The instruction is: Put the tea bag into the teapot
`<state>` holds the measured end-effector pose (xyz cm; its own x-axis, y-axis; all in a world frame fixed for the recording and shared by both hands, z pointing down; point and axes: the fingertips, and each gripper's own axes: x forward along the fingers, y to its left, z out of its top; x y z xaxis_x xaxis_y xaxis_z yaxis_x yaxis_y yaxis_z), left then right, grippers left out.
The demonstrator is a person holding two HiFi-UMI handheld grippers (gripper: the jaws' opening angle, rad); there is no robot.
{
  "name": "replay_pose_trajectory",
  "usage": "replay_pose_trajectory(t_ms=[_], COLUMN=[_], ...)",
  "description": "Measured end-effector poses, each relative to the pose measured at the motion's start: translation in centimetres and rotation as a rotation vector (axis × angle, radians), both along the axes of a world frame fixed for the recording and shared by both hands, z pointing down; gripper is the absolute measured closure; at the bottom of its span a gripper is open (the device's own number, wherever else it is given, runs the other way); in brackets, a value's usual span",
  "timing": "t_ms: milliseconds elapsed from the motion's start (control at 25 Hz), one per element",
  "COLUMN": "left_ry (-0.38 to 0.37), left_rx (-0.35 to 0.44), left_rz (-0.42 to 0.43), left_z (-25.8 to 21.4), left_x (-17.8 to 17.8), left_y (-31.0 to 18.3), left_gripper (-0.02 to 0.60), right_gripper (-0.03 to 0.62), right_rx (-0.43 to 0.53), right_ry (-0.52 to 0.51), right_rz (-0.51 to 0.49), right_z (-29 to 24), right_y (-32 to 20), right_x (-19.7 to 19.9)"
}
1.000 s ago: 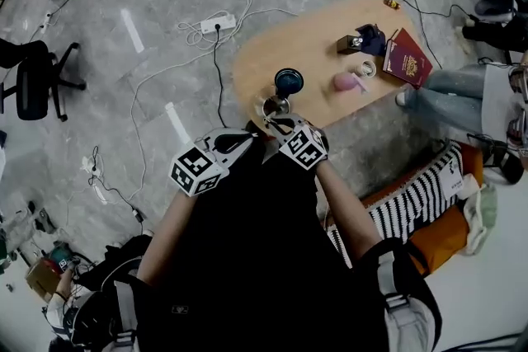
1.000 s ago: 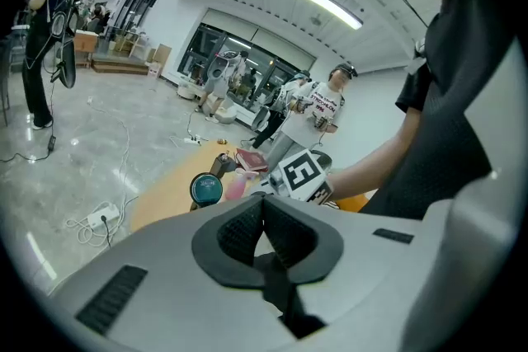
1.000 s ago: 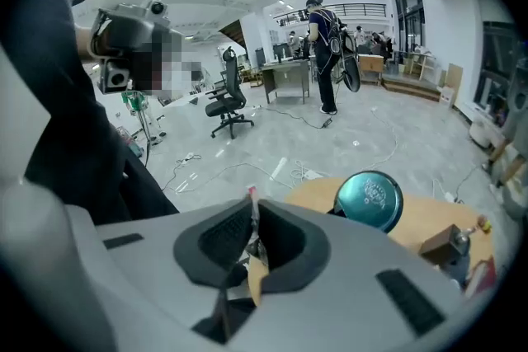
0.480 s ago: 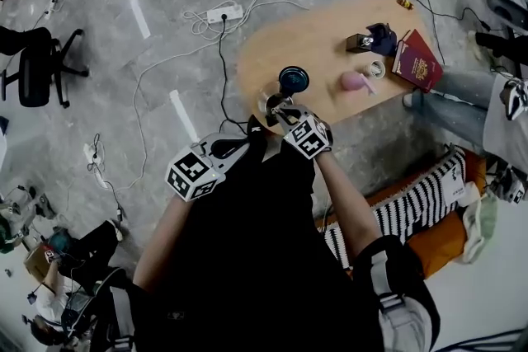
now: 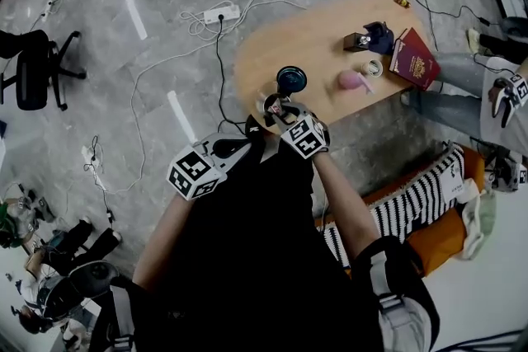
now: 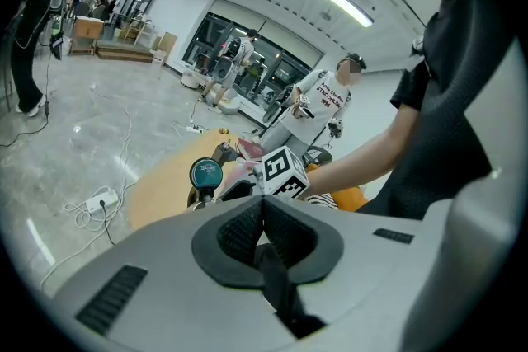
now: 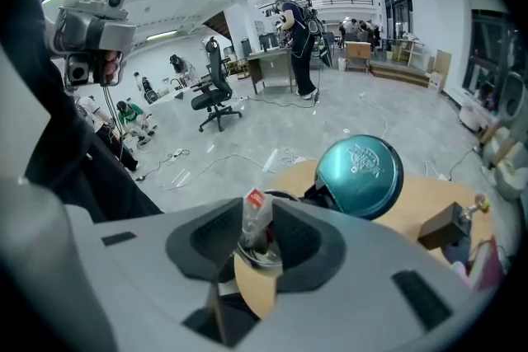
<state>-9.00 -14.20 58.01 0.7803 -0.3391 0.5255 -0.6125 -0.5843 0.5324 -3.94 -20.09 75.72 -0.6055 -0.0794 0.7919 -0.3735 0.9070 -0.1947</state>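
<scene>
Tea bag (image 7: 254, 214) stands upright between my right gripper's (image 7: 257, 237) jaws, which have just been opening, its lower end in the teapot (image 7: 260, 259) mouth directly below. My left gripper (image 6: 263, 223), farther back, is closed and empty.

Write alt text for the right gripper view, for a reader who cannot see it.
The right gripper, its jaws just opening, has a tea bag between them over the open teapot; its teal lid is tipped up behind.
</scene>
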Motion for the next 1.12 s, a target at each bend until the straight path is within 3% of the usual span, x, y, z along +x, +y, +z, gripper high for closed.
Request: replay_pose_trajectory(t_ms=[200,600,760,1120], left_ry=[0.001,0.012,0.023,0.037], left_rx=[0.007,0.014,0.022,0.042], left_rz=[0.007,0.02,0.032,0.056], left_z=[-0.1,-0.2,-0.3,-0.3], left_x=[0.1,0.8,1.5,2.8], left_y=[-0.1,-0.4,-1.1,-2.3], left_gripper=[0.572,0.572,0.572,0.572], right_gripper=[0.439,0.44,0.586,0.588], right_rx=[0.03,0.036,0.011,0.011], right_ry=[0.005,-0.02,-0.058,-0.084], right_rz=[0.025,0.059,0.085,0.022], right_z=[-0.5,-1.8,-3.4,-6.7], right_y=[-0.5,-0.7,-0.2,2.4], right_x=[0.4,0.6,1.1,1.0])
